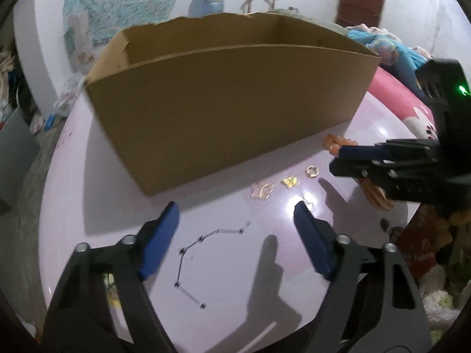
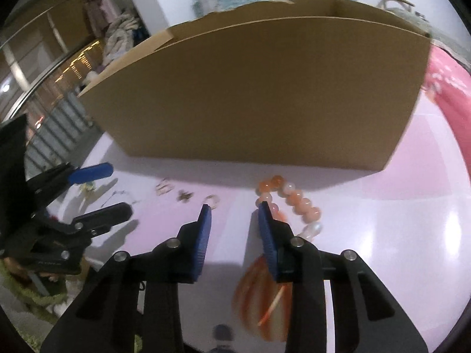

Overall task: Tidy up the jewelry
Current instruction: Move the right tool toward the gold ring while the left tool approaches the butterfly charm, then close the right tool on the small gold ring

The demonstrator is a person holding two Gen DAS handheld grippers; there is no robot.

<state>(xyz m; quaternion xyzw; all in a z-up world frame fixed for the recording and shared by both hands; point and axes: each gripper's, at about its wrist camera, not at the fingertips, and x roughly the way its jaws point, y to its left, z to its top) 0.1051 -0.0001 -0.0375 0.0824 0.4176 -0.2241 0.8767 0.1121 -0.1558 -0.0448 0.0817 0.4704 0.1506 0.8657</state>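
Hovering over the glossy pink table [image 1: 97, 200], the left hand-held gripper [image 1: 235, 214] keeps its blue pads wide apart with nothing between them; a thin black linked chain [image 1: 191, 253] lies flat on the surface just below that gap, which suggests it is the piece this side is lined up to take. I judge the wide stance to be a way of straddling something so thin.

The right hand-held gripper [image 2: 234, 207] stands partly open, its pads bare. Its right pad sits just against the near side of an orange beaded bracelet [image 2: 297, 203], but the beads lie outside the gap, so nothing is gripped. A banded orange bangle [image 2: 259, 294] lies closer to the camera, partly under that same finger. From the left wrist view the right tool's fingers reach in beside the beads, low over the surface.

A little farther out, small gold pieces are laid in a loose row: a cluster of rings [image 1: 262, 191], a small gold charm [image 1: 290, 181] and a round gold ring [image 1: 312, 171]. Spread singly, they are easy to pick one at a time.

Beyond them stands a tall cardboard box [image 1: 223, 111], its top open, likely the place for the jewelry. Its near wall hides the bottom, so I cannot tell whether anything is inside.
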